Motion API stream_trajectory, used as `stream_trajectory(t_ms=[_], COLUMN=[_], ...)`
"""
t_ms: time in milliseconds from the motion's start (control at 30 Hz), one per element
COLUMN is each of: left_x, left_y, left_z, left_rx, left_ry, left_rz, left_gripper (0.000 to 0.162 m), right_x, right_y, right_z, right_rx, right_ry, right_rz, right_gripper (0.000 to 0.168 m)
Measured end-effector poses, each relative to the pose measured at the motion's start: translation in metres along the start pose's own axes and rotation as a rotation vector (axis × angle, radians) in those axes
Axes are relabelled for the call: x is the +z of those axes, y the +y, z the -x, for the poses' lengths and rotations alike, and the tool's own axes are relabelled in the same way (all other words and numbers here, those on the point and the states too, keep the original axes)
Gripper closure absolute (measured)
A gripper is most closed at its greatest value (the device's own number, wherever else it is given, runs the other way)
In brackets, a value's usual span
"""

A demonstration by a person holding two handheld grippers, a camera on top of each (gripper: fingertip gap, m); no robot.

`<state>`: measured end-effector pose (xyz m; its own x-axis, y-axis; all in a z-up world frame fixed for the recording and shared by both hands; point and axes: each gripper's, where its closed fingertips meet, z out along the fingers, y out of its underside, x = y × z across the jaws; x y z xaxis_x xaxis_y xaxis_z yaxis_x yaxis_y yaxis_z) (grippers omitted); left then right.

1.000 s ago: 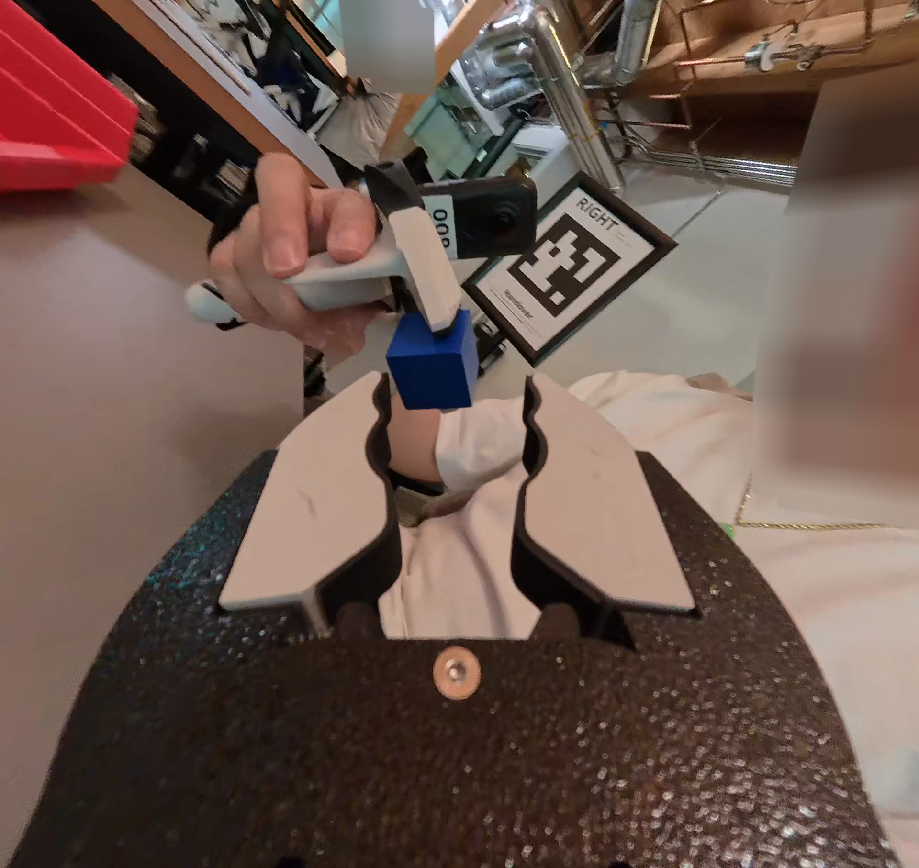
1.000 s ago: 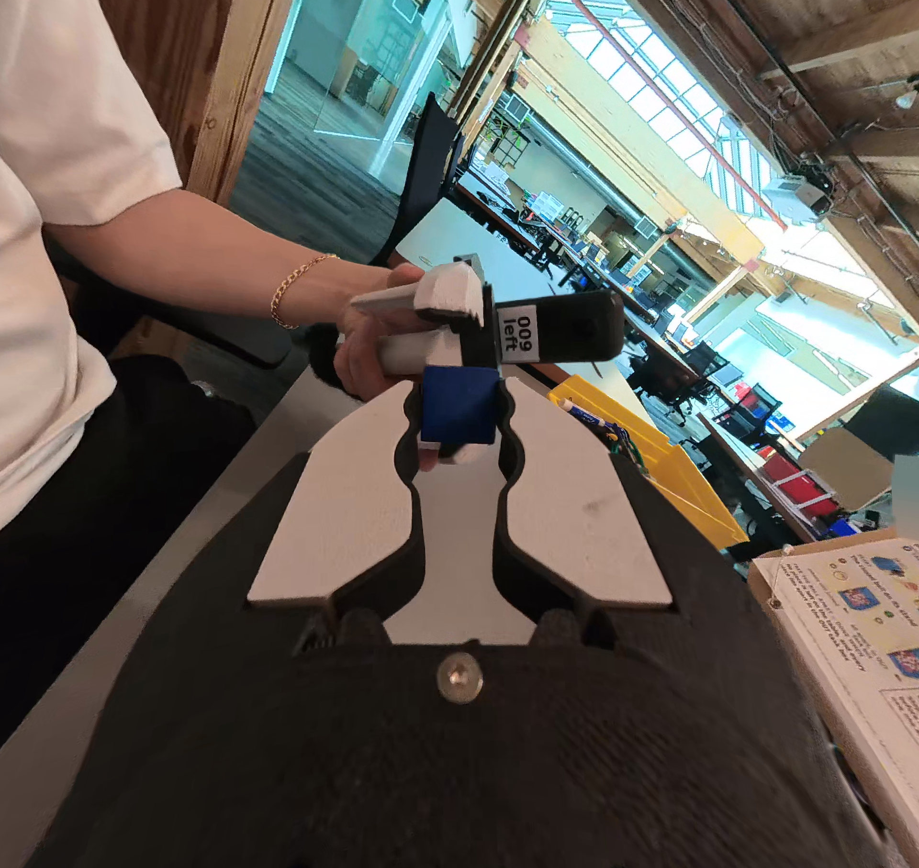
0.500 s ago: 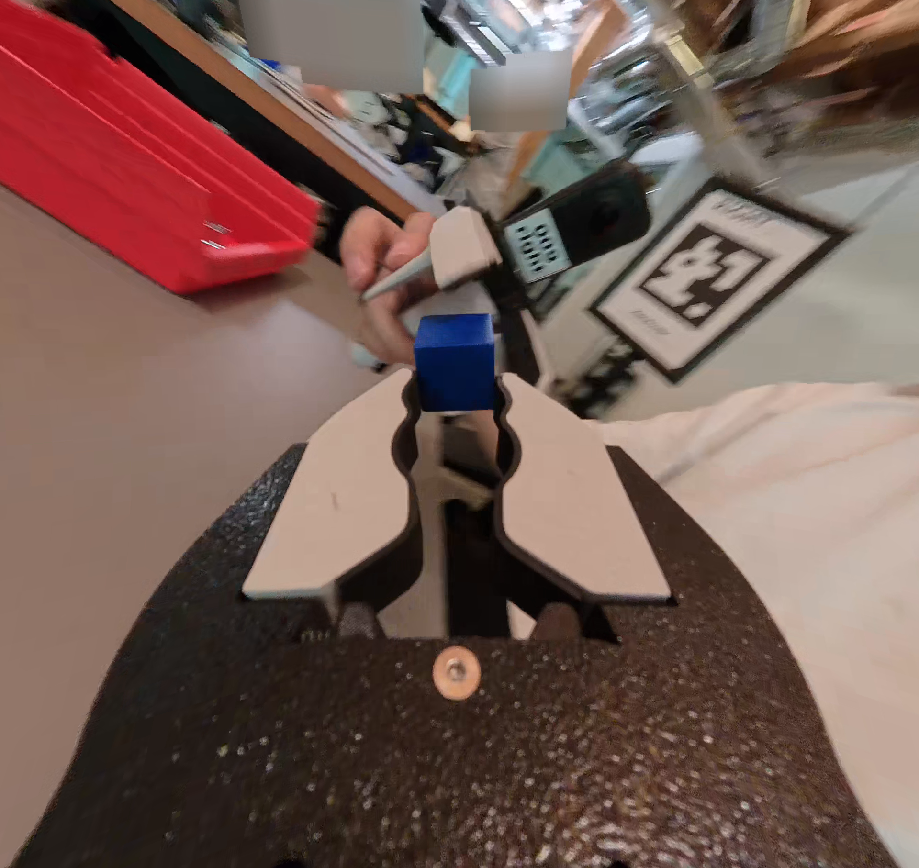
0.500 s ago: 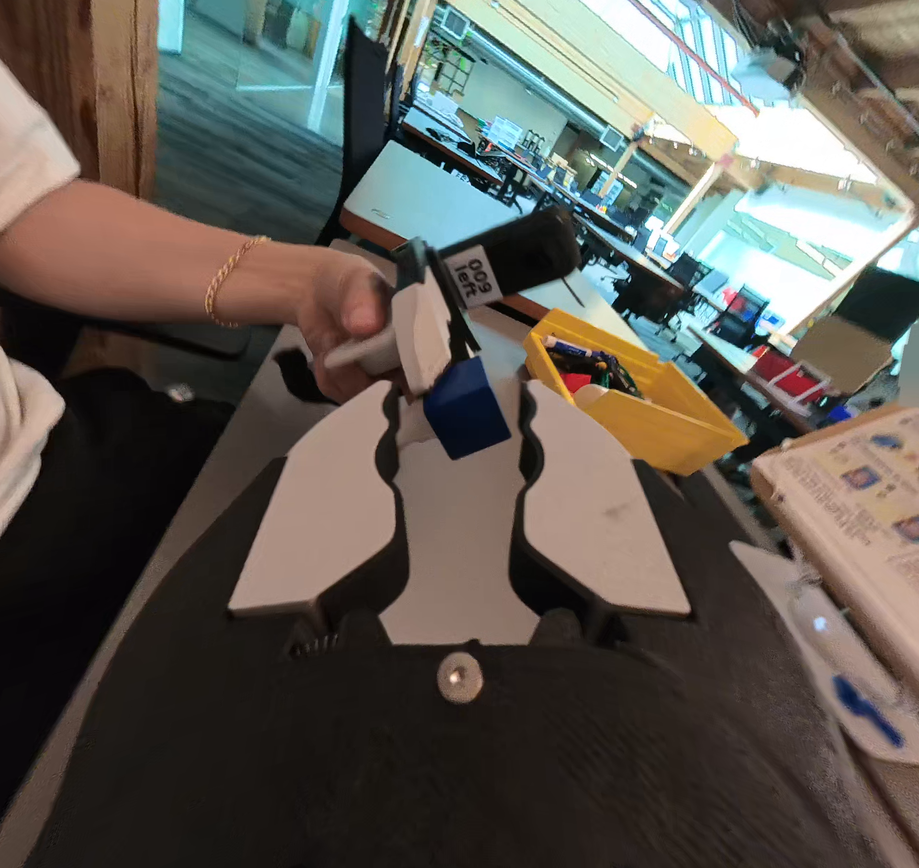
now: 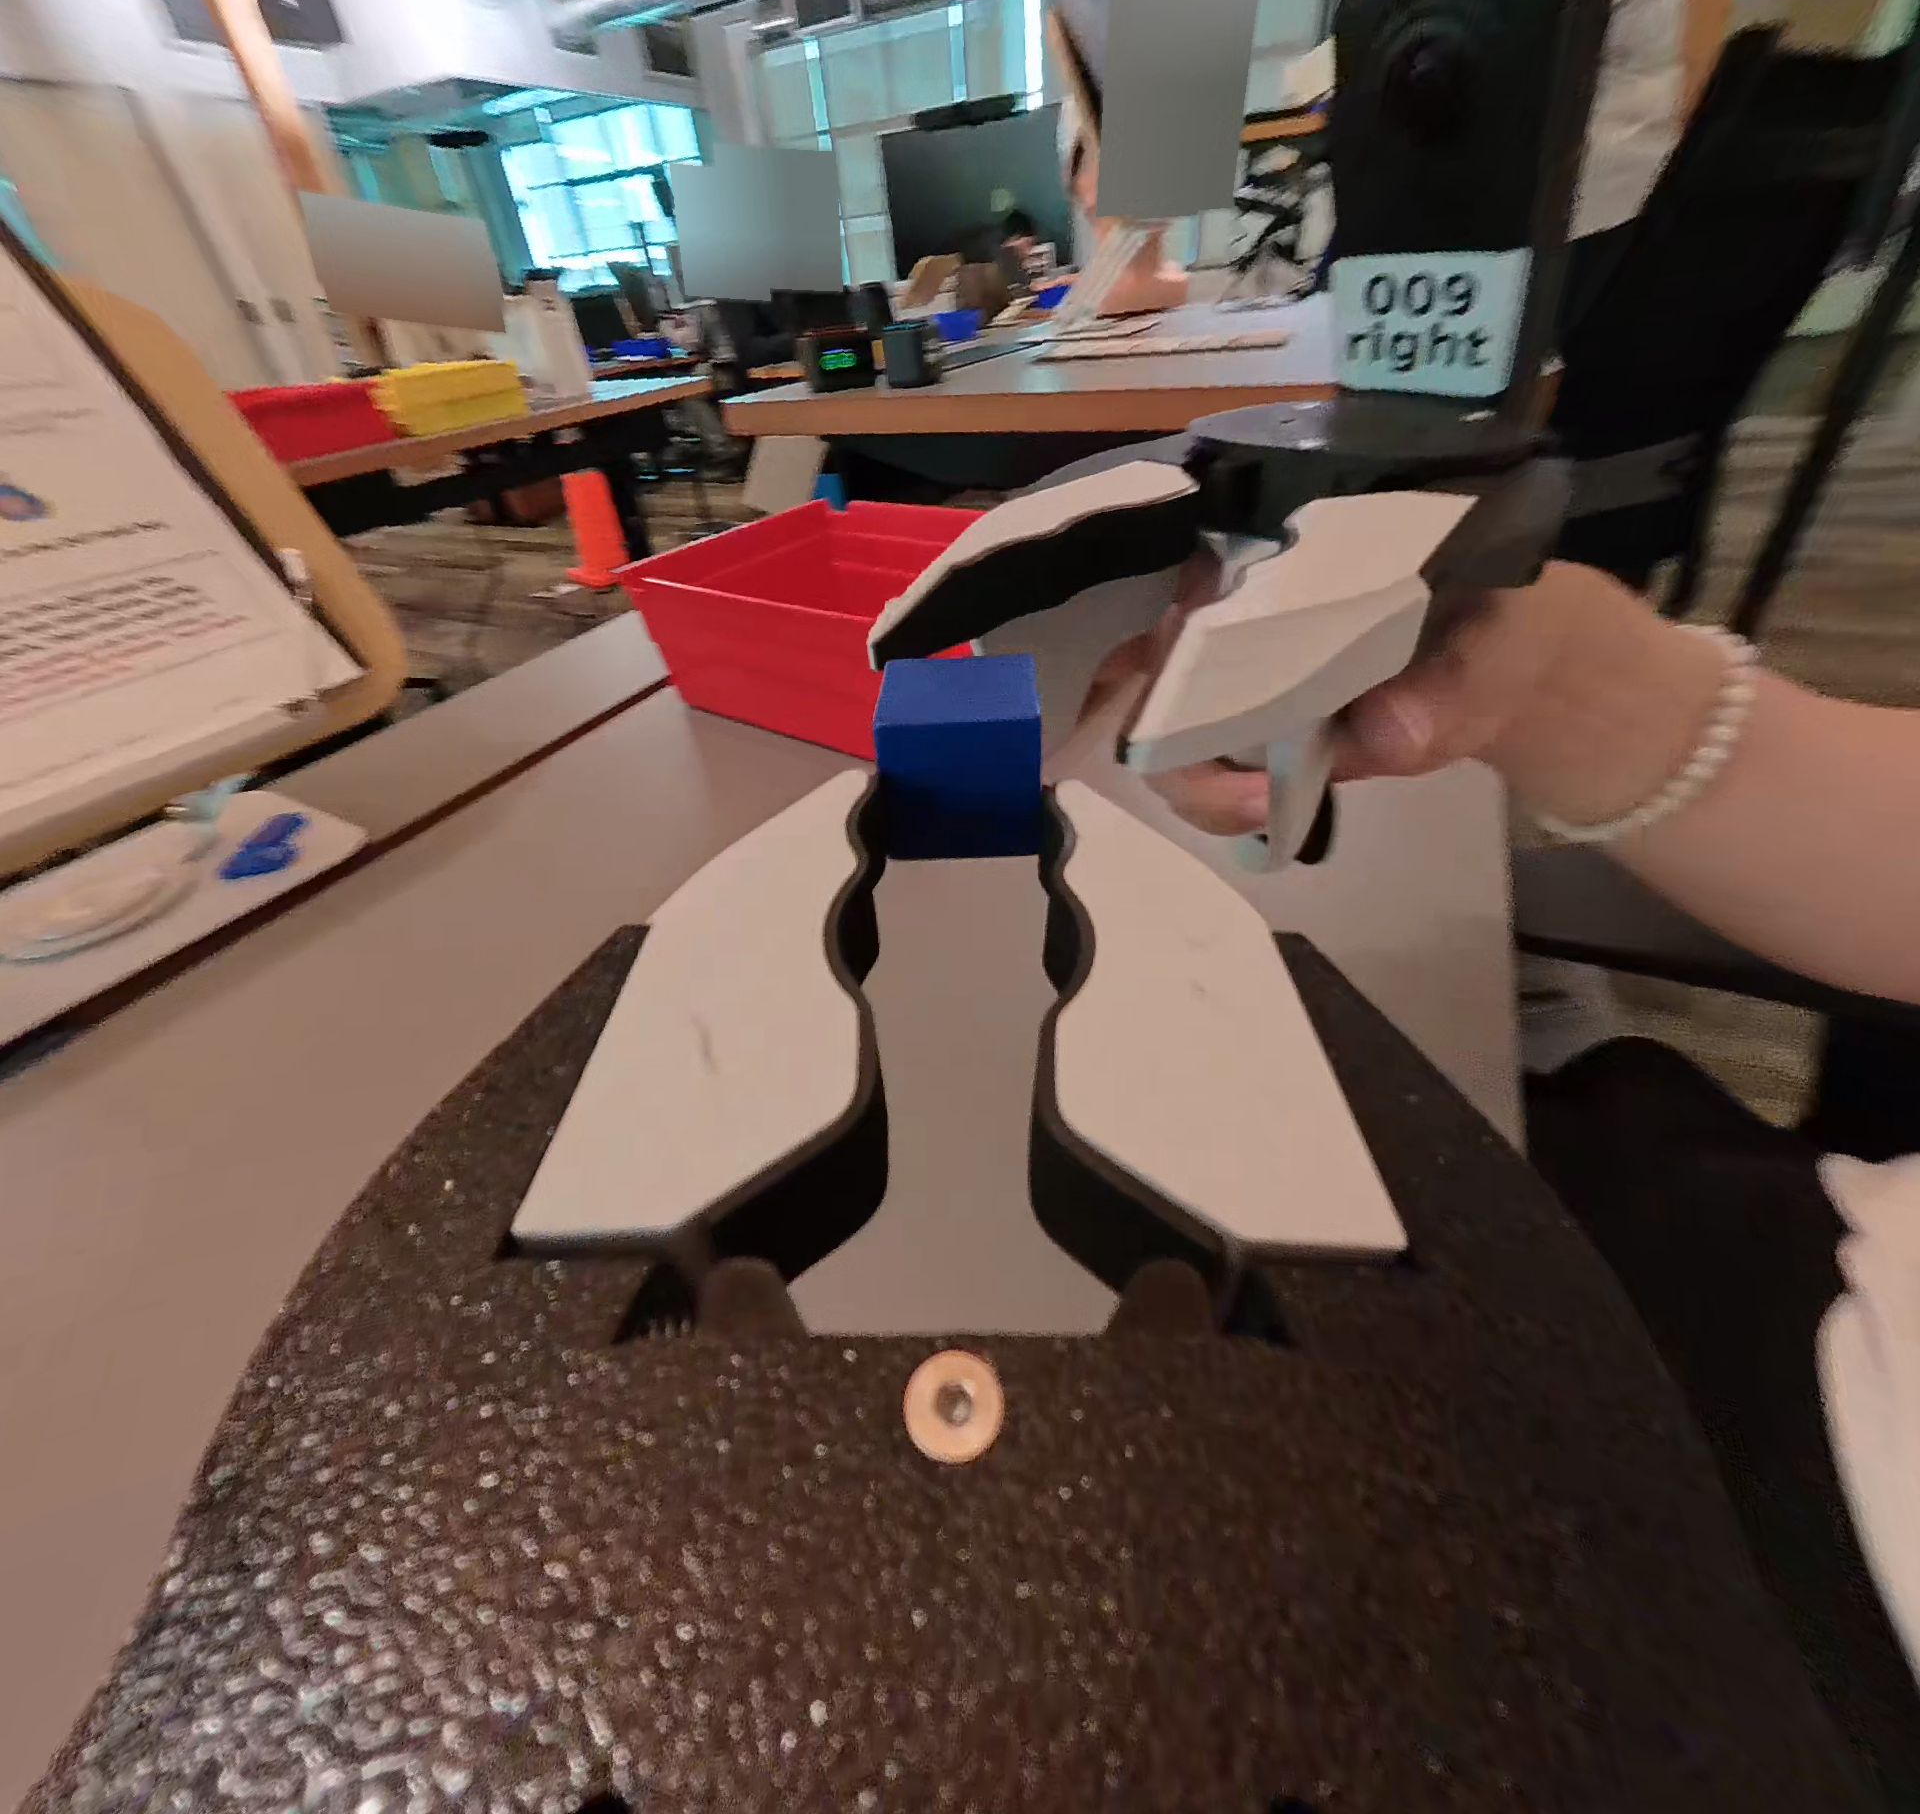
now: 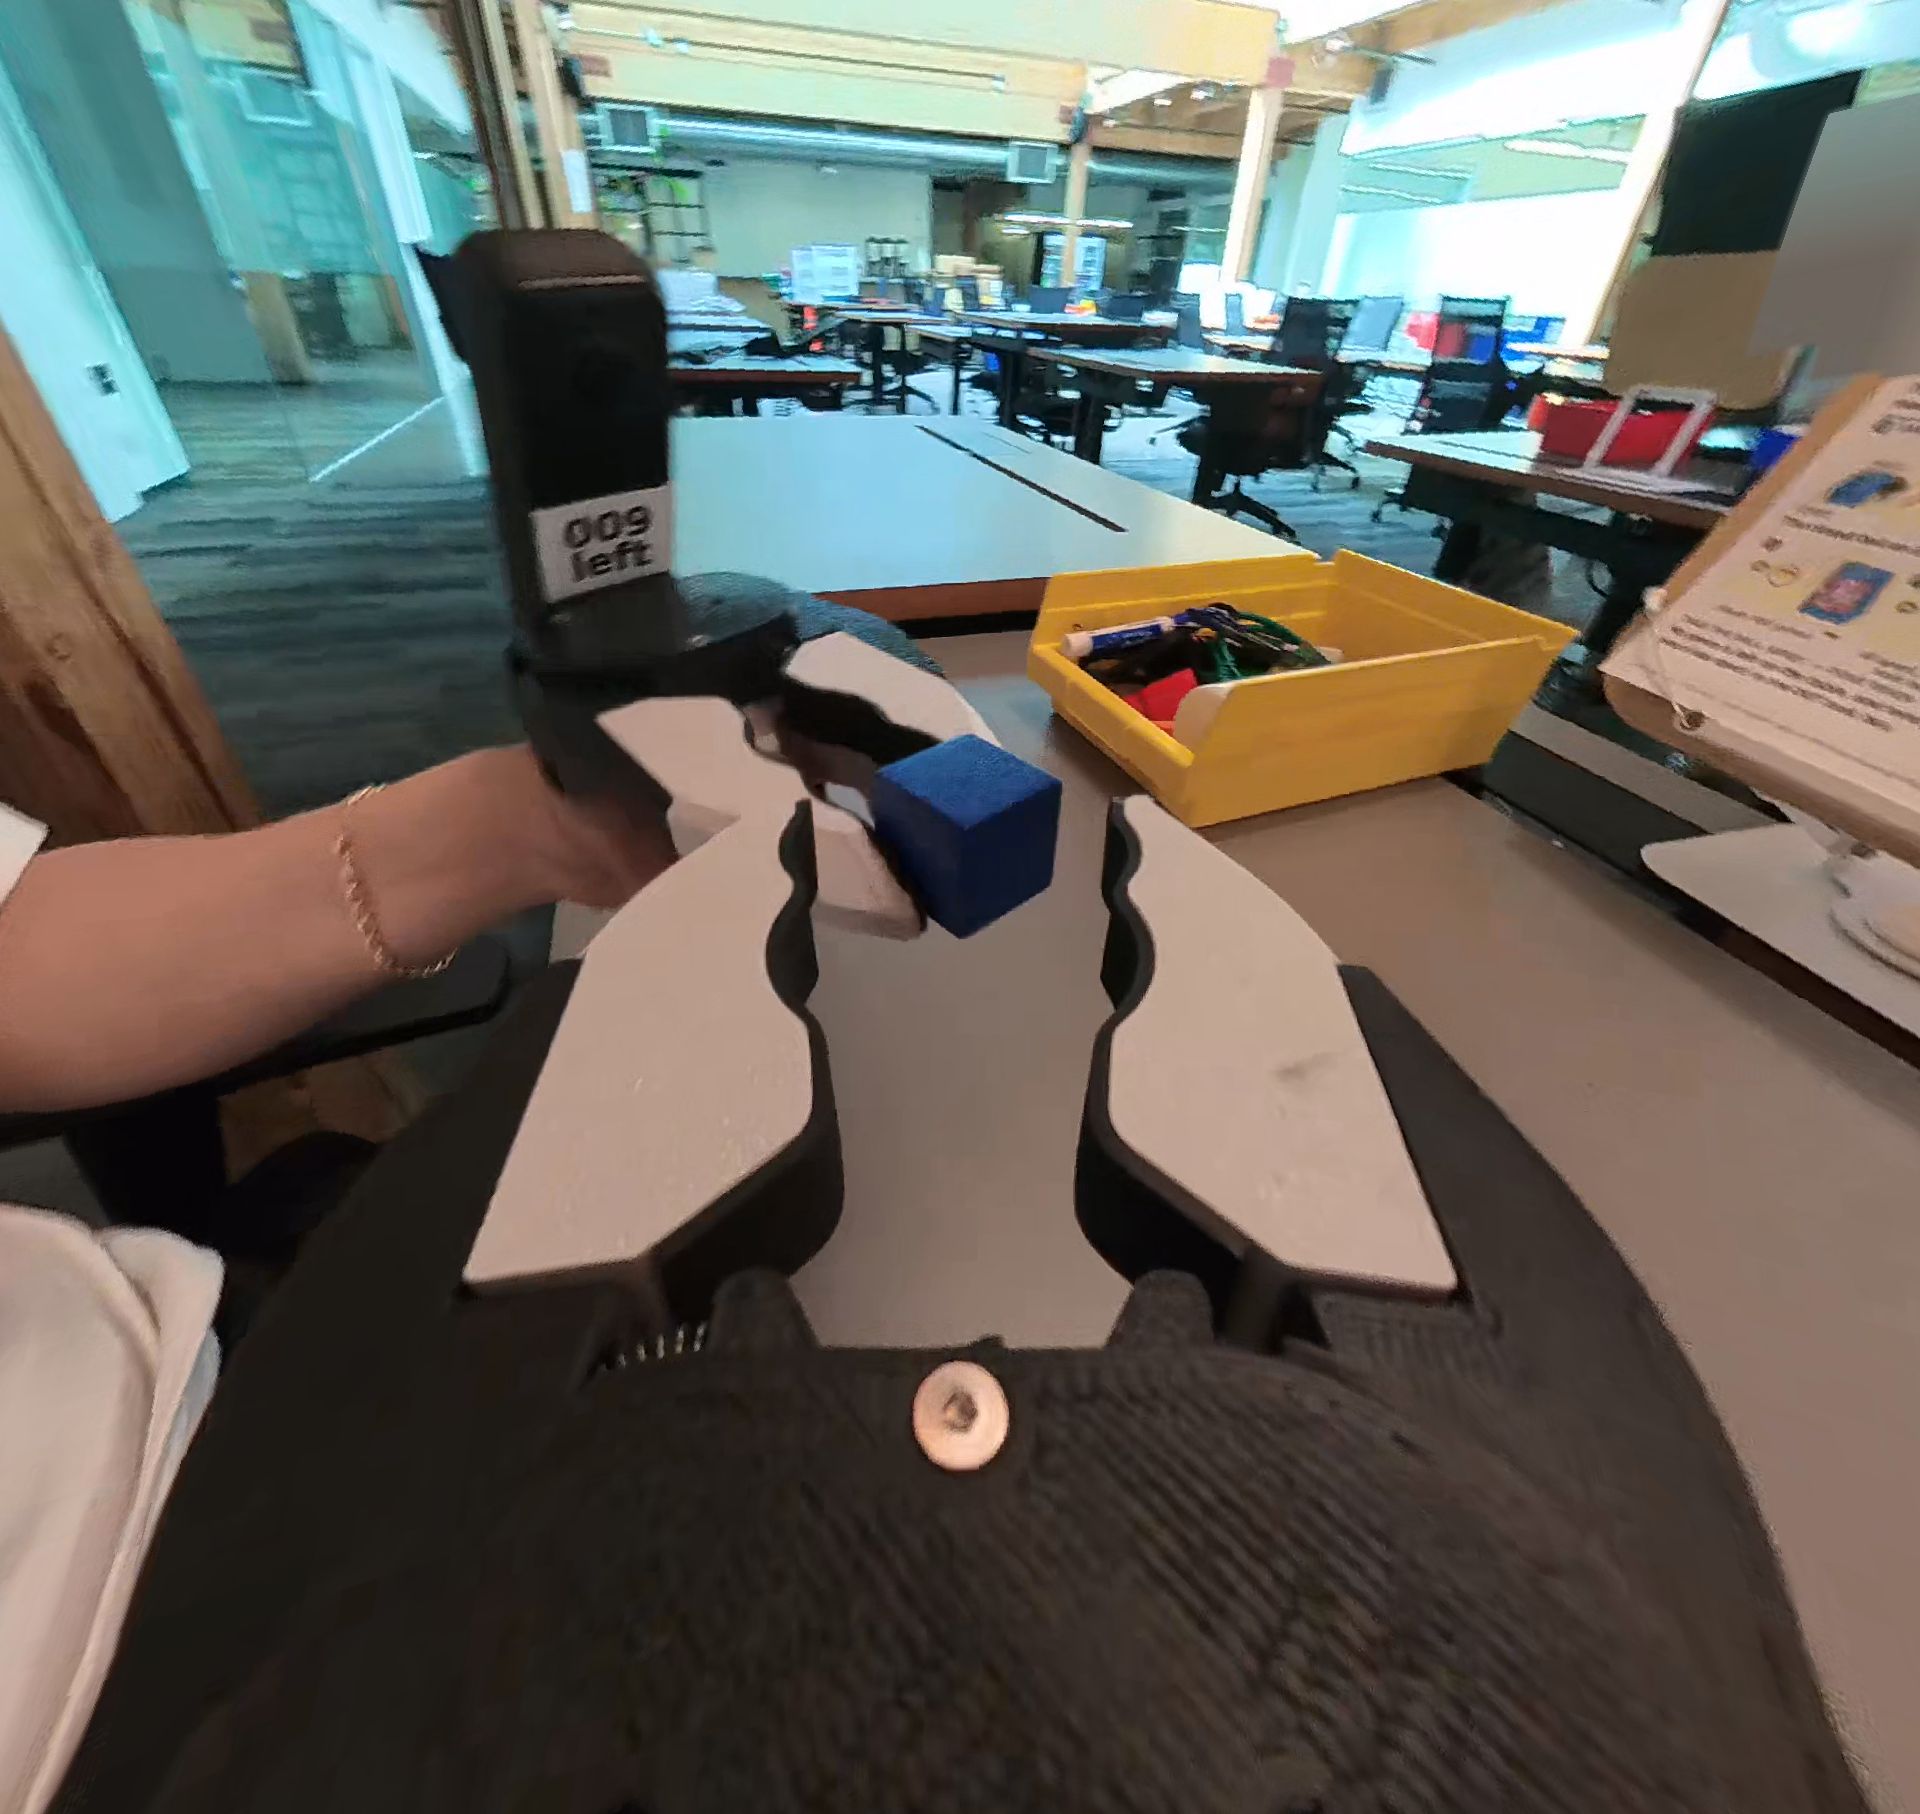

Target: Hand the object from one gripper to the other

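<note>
Grey tabletop (image 5: 312, 1089) below; my left gripper (image 5: 958, 819) clamped small blue foam cube (image 5: 958, 754), right gripper (image 6: 954, 865) spread, handoff seemingly complete.

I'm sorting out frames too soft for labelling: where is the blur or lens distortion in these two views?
Left wrist view: blue cube and left gripper sharp; background and frame edges smeared, fisheye bending. Right wrist view: cube crisp between the open right gripper fingers; yellow bin clear, lower edge streaked.

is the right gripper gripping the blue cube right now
No. In the right wrist view the right gripper stands open, and the blue cube is clamped by the left gripper instead.
</note>
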<state>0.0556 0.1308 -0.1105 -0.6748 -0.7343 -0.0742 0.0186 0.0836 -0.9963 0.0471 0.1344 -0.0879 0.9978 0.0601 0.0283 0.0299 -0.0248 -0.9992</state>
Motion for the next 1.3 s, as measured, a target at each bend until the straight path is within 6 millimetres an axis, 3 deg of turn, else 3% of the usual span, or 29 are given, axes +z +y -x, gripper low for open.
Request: stream_trajectory(t_ms=[233, 433, 667, 767, 833, 900, 1033, 1167, 1300], left_x=[0.006, 0.007, 0.011, 0.012, 0.008, 0.002, -0.011, -0.017, -0.022], left_y=[-0.001, -0.001, 0.008, 0.006, 0.003, -0.002, -0.006, 0.001, 0.007], left_z=[0.015, 0.021, 0.020, 0.019, 0.022, 0.027, 0.040, 0.051, 0.058], left_rx=[0.320, 0.475, 0.426, 0.357, 0.321, 0.299, 0.236, 0.136, 0.058], left_ry=[-0.326, -0.490, -0.459, -0.422, -0.417, -0.426, -0.451, -0.447, -0.430], left_rz=[0.110, 0.172, 0.185, 0.155, 0.139, 0.126, 0.110, 0.133, 0.146], left_gripper=[0.135, 0.135, 0.135, 0.120, 0.113, 0.111, 0.112, 0.113, 0.114], right_x=[0.006, 0.007, 0.007, 0.000, -0.017, -0.047, -0.142, -0.226, -0.261], right_y=[0.006, 0.004, 0.013, 0.011, 0.005, -0.003, -0.007, 0.051, 0.120], right_z=[-0.019, -0.019, -0.023, -0.035, -0.053, -0.082, -0.174, -0.247, -0.277], right_rx=[0.022, -0.041, -0.058, -0.074, -0.096, -0.110, -0.077, 0.116, 0.357], right_ry=[0.239, 0.292, 0.222, 0.265, 0.333, 0.429, 0.750, 0.875, 0.823], right_rz=[0.056, 0.060, 0.119, 0.128, 0.146, 0.177, 0.294, 0.684, 0.932], right_gripper=[0.128, 0.141, 0.141, 0.141, 0.141, 0.141, 0.141, 0.141, 0.140])
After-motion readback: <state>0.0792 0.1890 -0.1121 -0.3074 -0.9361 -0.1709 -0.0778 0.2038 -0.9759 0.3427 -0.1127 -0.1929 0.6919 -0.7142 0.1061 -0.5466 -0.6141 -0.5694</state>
